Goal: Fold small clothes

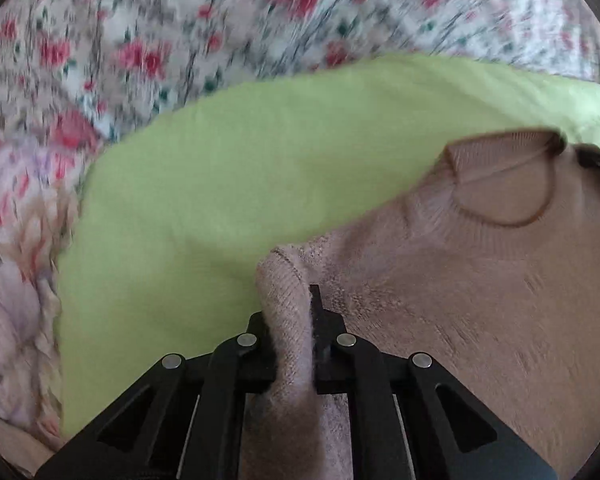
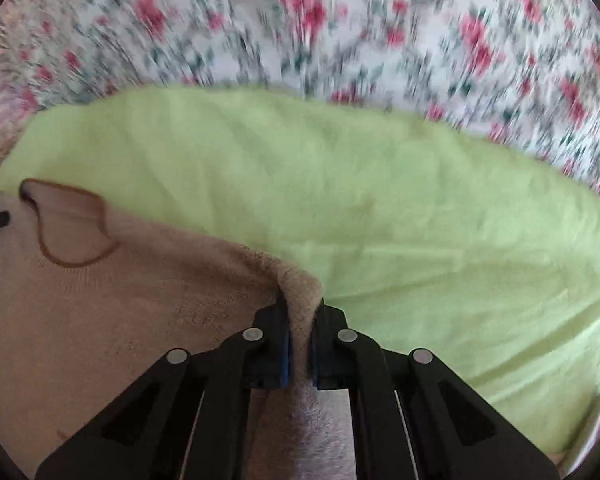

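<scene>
One pink-beige knitted sweater [image 1: 480,300] lies neck-up on one light-green cloth [image 1: 220,184], which is spread over one flowered bedcover [image 1: 160,20]. Two grippers work it: the left gripper [image 1: 294,312] pinches a bunched fold at the sweater's left shoulder, and the right gripper [image 2: 302,312] pinches a fold at the other shoulder.

Small beige knit sweater [image 1: 480,280], neckline open, lying flat, both shoulders bunched upward
</scene>
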`<state>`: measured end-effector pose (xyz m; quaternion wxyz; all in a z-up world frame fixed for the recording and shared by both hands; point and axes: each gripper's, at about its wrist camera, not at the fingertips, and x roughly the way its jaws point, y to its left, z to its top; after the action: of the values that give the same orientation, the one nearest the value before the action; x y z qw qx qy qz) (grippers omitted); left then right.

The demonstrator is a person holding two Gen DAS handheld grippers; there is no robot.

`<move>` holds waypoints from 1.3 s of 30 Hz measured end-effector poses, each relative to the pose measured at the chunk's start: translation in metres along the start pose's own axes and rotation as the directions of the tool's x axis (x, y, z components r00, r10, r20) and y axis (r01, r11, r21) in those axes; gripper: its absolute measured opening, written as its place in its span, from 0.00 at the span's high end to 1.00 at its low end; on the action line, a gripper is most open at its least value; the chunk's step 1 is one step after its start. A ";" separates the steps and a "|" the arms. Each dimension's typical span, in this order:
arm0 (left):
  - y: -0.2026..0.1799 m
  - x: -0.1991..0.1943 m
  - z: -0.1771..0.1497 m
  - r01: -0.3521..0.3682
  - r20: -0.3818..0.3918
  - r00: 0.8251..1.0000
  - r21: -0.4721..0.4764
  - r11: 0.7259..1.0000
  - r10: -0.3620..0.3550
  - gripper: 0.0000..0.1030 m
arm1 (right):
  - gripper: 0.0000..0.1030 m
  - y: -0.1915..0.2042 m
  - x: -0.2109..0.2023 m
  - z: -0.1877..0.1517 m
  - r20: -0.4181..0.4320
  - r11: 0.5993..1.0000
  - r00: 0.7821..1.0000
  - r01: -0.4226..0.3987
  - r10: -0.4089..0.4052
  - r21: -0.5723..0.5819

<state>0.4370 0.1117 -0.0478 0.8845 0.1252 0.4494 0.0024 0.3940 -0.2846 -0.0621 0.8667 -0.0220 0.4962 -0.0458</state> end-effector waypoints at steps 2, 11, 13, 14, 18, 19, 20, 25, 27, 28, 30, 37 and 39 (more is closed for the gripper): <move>-0.010 0.005 0.002 -0.045 0.005 0.999 0.029 0.999 0.044 0.92 | 0.91 -0.002 0.002 0.001 0.018 0.999 1.000 -0.013 0.012 0.045; 0.006 -0.065 0.004 -0.030 0.017 0.999 -0.076 0.997 0.032 0.43 | 0.65 -0.081 -0.088 -0.029 0.138 0.968 0.988 -0.104 0.073 0.228; 0.001 -0.088 -0.006 -0.004 0.036 0.999 -0.095 0.995 0.007 0.42 | 0.64 -0.103 -0.116 -0.054 0.151 0.952 0.987 -0.092 0.049 0.292; -0.003 -0.104 -0.014 0.012 0.047 0.999 -0.108 0.994 -0.006 0.38 | 0.64 -0.115 -0.125 -0.065 0.155 0.943 0.987 -0.084 0.034 0.323; -0.033 -0.136 -0.040 0.081 0.065 0.995 -0.121 0.989 -0.074 0.32 | 0.64 -0.172 -0.172 -0.120 0.140 0.903 0.986 0.025 -0.094 0.430; -0.042 -0.141 -0.047 0.103 0.065 0.993 -0.127 0.987 -0.095 0.31 | 0.64 -0.185 -0.180 -0.131 0.135 0.889 0.984 0.042 -0.116 0.455; -0.047 -0.142 -0.053 0.124 0.063 0.991 -0.133 0.983 -0.116 0.30 | 0.64 -0.198 -0.184 -0.142 0.129 0.870 0.982 0.056 -0.135 0.489; -0.086 -0.151 -0.093 0.200 0.023 0.980 -0.164 0.966 -0.199 0.30 | 0.64 -0.265 -0.202 -0.191 0.082 0.743 0.974 0.106 -0.212 0.661; -0.098 -0.149 -0.104 0.231 0.004 0.972 -0.190 0.954 -0.235 0.30 | 0.64 -0.289 -0.203 -0.208 0.064 0.686 0.973 0.110 -0.224 0.719; -0.103 -0.147 -0.110 0.240 -0.007 0.969 -0.202 0.950 -0.246 0.30 | 0.64 -0.296 -0.202 -0.213 0.064 0.667 0.972 0.106 -0.226 0.738; -0.111 -0.142 -0.120 0.253 -0.027 0.964 -0.229 0.940 -0.266 0.30 | 0.64 -0.314 -0.195 -0.219 0.063 0.623 0.972 0.094 -0.225 0.777; -0.120 -0.130 -0.140 0.260 -0.079 0.953 -0.273 0.926 -0.291 0.30 | 0.64 -0.346 -0.167 -0.214 0.086 0.540 0.971 0.050 -0.223 0.840; -0.119 -0.126 -0.141 0.256 -0.091 0.952 -0.281 0.925 -0.291 0.30 | 0.81 -0.343 -0.165 -0.206 0.085 0.556 0.968 0.062 -0.234 0.829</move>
<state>0.2366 0.0124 -0.0536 0.8536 -0.0591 0.5149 -0.0526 0.1138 -0.6073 0.0038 0.8128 0.3362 0.3315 -0.3412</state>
